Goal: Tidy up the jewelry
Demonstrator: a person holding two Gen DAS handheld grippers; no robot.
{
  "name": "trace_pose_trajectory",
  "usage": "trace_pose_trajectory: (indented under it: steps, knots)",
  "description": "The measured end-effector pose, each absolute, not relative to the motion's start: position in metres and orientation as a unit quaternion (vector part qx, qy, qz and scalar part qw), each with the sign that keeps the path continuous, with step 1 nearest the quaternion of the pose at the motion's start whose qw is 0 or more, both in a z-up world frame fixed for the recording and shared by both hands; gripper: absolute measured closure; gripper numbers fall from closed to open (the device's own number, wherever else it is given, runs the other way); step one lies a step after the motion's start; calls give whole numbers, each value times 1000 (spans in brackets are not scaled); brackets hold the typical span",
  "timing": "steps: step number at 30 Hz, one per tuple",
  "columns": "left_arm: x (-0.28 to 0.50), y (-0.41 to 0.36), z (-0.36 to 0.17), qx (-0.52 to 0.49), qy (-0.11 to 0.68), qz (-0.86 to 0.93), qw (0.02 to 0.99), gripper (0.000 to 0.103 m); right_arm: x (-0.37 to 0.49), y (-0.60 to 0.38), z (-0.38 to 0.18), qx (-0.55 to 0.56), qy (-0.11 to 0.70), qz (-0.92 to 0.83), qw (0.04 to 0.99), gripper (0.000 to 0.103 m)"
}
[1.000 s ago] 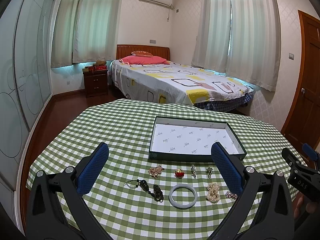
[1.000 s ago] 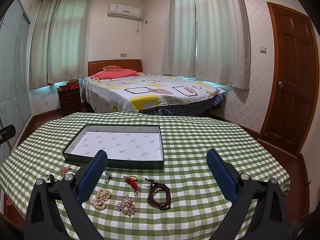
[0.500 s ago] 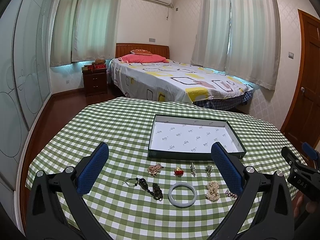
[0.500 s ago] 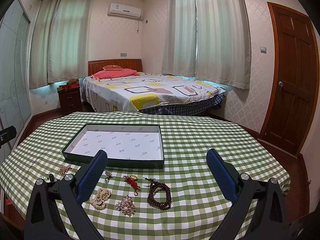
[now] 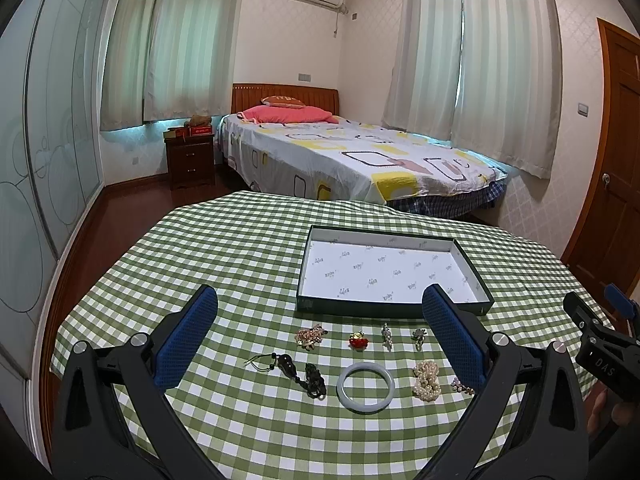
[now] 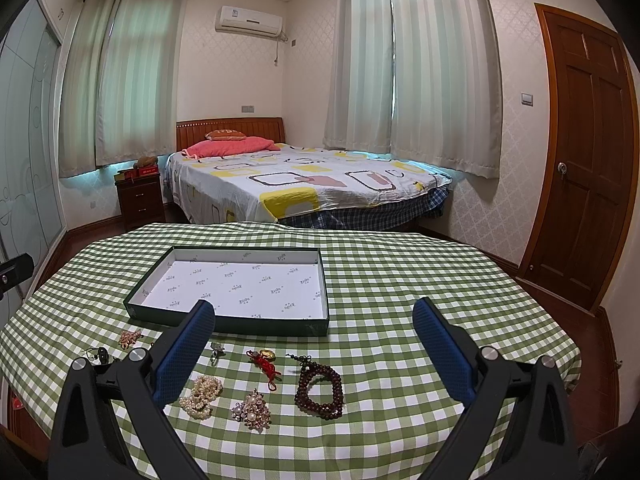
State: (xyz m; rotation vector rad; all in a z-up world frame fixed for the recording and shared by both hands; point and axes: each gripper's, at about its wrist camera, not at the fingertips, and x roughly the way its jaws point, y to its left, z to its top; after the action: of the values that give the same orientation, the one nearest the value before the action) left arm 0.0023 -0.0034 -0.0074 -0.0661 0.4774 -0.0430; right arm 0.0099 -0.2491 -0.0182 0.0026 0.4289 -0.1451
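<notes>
Jewelry: your left gripper [image 5: 320,332] (jaws apart) hides part of one cluster brooch [image 5: 463,385]; right gripper [image 6: 314,342] likewise spread, empty.

Wide-spread right tongs [image 6: 314,344] hover above jewelry beside a shallow tray [image 6: 224,324].

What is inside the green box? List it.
Nothing lies in the box: only its white printed paper lining shows. The right gripper's finger covers a small part of the near edge. All the jewelry, like the pearls, lies outside on the tablecloth.
</notes>
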Motion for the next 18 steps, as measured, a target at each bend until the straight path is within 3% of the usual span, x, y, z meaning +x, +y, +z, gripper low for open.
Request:
trace_pose_trajectory:
  steps: [18]
  knots:
    - [22,-3,-42,-22,270,-25,962,3,16,-250,-41,-9,211,-71,975,6]
